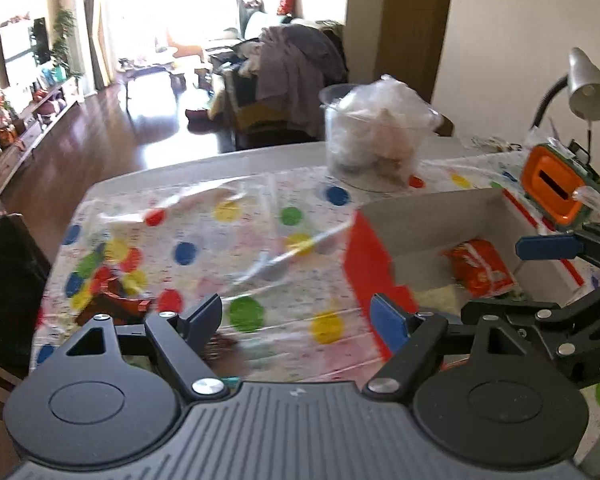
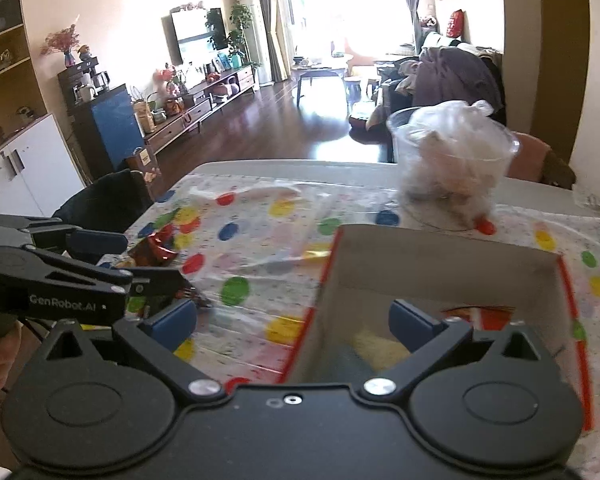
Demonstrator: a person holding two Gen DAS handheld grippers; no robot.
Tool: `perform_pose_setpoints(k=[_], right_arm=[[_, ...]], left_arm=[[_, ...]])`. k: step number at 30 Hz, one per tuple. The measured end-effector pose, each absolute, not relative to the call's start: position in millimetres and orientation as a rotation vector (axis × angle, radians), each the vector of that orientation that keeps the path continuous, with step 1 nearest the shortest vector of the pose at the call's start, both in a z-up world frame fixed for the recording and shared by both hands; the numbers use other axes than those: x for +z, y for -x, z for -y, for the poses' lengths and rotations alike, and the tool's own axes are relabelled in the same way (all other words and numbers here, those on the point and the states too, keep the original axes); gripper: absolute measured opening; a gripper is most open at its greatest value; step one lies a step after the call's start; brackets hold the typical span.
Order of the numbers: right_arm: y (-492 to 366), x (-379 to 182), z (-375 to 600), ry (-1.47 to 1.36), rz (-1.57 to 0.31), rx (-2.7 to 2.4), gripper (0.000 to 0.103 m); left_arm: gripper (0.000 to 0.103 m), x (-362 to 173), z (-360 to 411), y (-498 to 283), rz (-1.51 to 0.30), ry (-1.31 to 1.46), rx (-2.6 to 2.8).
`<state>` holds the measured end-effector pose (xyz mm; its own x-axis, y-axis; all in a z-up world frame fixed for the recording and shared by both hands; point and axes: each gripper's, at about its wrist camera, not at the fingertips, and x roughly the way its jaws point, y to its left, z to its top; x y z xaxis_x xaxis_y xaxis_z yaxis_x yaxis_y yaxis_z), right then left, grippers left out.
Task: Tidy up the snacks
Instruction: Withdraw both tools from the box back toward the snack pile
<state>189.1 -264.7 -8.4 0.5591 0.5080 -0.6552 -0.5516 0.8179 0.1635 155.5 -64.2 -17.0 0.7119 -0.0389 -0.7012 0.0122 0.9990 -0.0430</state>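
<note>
Tablecloth (image 1: pixel 260 240) blurred; box (image 1: pixel 440 208) contents indistinct

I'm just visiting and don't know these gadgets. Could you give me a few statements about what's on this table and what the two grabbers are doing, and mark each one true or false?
1. The left gripper is open and holds nothing. True.
2. An orange snack packet lies inside the cardboard box. True.
3. The clear plastic tub stands inside the box. False: it stands on the dotted tablecloth, beyond the box.
4. The right gripper clamps the orange packet. False: it is open and empty.
5. A dark red wrapper lies on the cloth, outside the box. True.
</note>
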Motion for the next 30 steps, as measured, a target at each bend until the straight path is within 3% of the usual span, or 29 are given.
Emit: perform_pose_setpoints(k=[17,30], right_arm=[[-182.9,-42.1,159.3,0.097,-0.826,0.649,0.103],[-206.5,-93.7,99.1,0.214,-0.914,0.742,0.101]], left_arm=[[0.083,-58.4,-58.1,-128.5,-0.878,0.132,0.052],[0.083,-110.8,-103.6,-114.8,-0.982,0.2,0.105]])
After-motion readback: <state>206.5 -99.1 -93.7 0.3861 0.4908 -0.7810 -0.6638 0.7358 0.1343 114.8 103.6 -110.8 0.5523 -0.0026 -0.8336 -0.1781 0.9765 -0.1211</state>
